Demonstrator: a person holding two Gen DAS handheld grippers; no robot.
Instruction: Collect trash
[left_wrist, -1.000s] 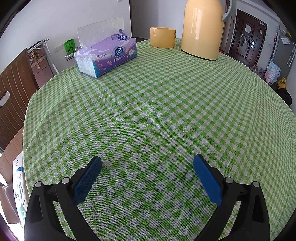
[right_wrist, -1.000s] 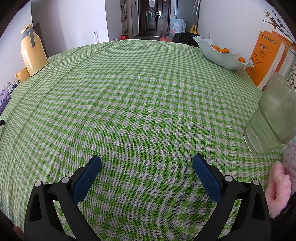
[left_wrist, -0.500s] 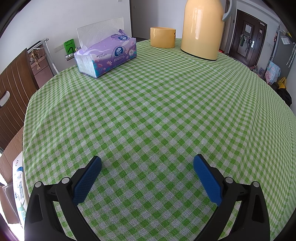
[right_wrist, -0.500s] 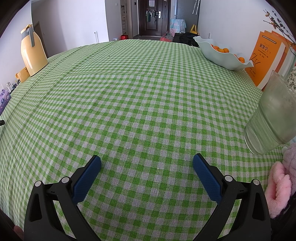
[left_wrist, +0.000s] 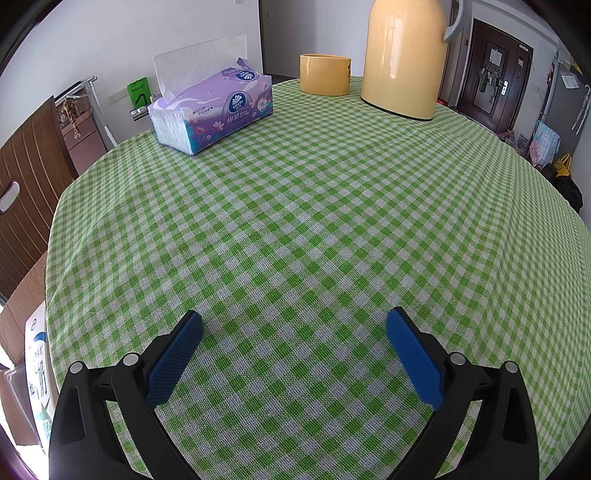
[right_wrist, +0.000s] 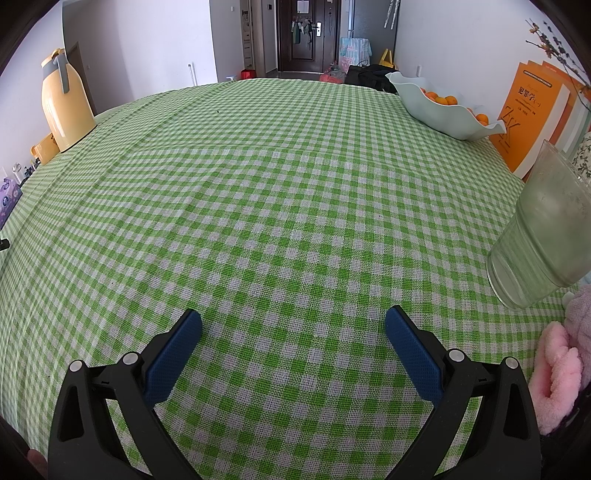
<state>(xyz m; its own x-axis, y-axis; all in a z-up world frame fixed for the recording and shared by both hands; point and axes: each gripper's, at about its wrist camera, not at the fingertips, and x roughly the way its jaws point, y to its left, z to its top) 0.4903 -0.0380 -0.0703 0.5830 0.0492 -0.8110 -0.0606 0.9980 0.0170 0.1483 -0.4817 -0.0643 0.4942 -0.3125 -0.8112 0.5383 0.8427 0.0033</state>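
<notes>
No piece of trash shows in either view. My left gripper (left_wrist: 293, 325) hovers open over the green checked tablecloth (left_wrist: 314, 206), nothing between its blue pads. My right gripper (right_wrist: 293, 323) is open too, above the same cloth (right_wrist: 258, 206), with empty space between its fingers. A purple tissue pack (left_wrist: 214, 110) with a white sheet sticking up lies at the far left of the left wrist view.
A yellow thermos jug (left_wrist: 402, 55) and a yellow cup (left_wrist: 324, 74) stand at the back. In the right wrist view a cloudy glass (right_wrist: 543, 236) stands at the right, with a pink fluffy thing (right_wrist: 557, 369), orange books (right_wrist: 532, 110) and a fruit bowl (right_wrist: 439, 107) nearby.
</notes>
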